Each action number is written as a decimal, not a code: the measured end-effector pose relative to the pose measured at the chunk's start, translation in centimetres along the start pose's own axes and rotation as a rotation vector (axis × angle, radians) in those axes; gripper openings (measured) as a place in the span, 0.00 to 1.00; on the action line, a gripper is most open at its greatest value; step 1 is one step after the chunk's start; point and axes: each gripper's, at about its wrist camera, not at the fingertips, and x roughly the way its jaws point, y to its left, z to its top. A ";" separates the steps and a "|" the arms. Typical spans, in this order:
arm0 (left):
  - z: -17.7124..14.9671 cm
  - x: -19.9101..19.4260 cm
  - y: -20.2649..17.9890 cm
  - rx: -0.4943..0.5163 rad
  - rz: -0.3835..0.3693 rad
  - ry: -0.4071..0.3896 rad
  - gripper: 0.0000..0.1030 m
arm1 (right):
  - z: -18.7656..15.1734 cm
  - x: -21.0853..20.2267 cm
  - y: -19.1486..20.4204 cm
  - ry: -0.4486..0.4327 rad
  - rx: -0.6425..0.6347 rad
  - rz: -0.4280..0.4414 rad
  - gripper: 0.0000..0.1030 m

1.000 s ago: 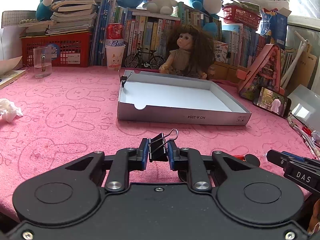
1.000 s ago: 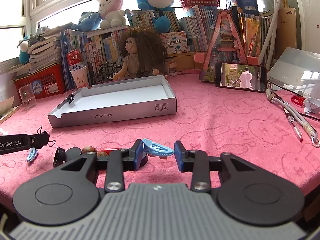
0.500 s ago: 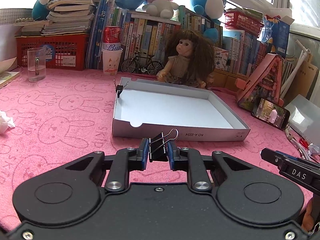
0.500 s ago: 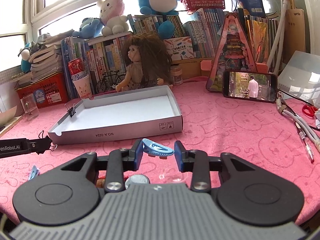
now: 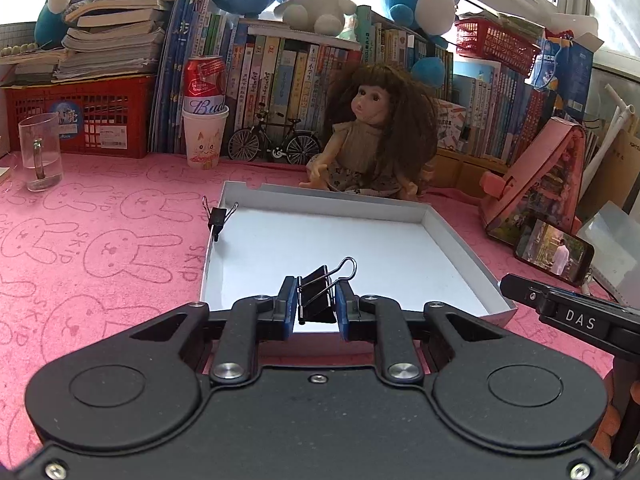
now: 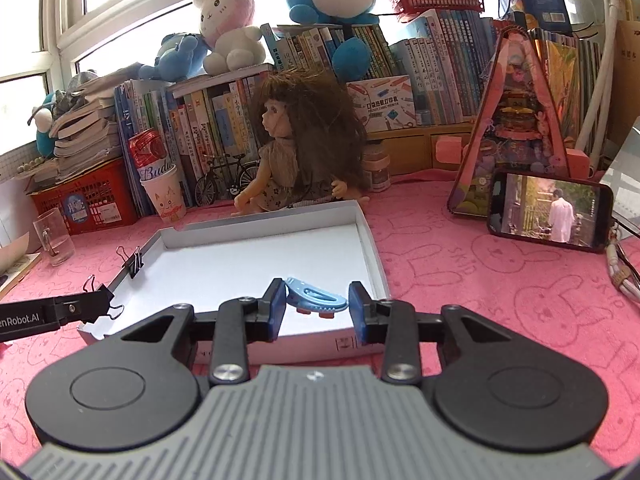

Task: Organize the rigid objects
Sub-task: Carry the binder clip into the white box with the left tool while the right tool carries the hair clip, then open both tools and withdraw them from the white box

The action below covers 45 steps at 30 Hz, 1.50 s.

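A black binder clip (image 5: 316,294) sits clamped between the blue pads of the left gripper (image 5: 317,304), its wire handle raised toward the upper right, above the near edge of the shallow white box (image 5: 460,236). A light blue plastic clip (image 6: 316,295) lies crosswise between the pads of the right gripper (image 6: 318,304); the left pad touches it, while contact at the right pad cannot be confirmed, so whether this grasp is firm cannot be told. It too hangs over the near part of the box. A second binder clip (image 5: 217,218) is fastened to the box's left wall. Behind the box sit a doll (image 5: 370,140), a paper cup (image 5: 204,138) and a phone (image 6: 550,210) on the pink cloth (image 5: 100,240).

The step in hand appears to be depositing both clips in the box. Good practice is to lower each gripper until its clip is close to the white floor, clear of the walls, then part the fingers slowly so the clip settles rather than bounces. The two grippers should stay apart, since the tip of each shows at the edge of the other's view.
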 end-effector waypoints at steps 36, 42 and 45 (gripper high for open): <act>0.9 10.6 0.2 -0.007 0.085 0.184 0.23 | 0.9 10.2 0.8 0.259 -0.028 0.035 0.46; 1.2 8.9 -0.1 0.017 0.062 0.137 0.47 | 1.0 9.1 0.3 0.235 0.006 0.058 0.64; 1.2 7.9 -0.3 0.033 0.055 0.121 0.53 | 1.1 8.2 0.1 0.217 0.020 0.070 0.69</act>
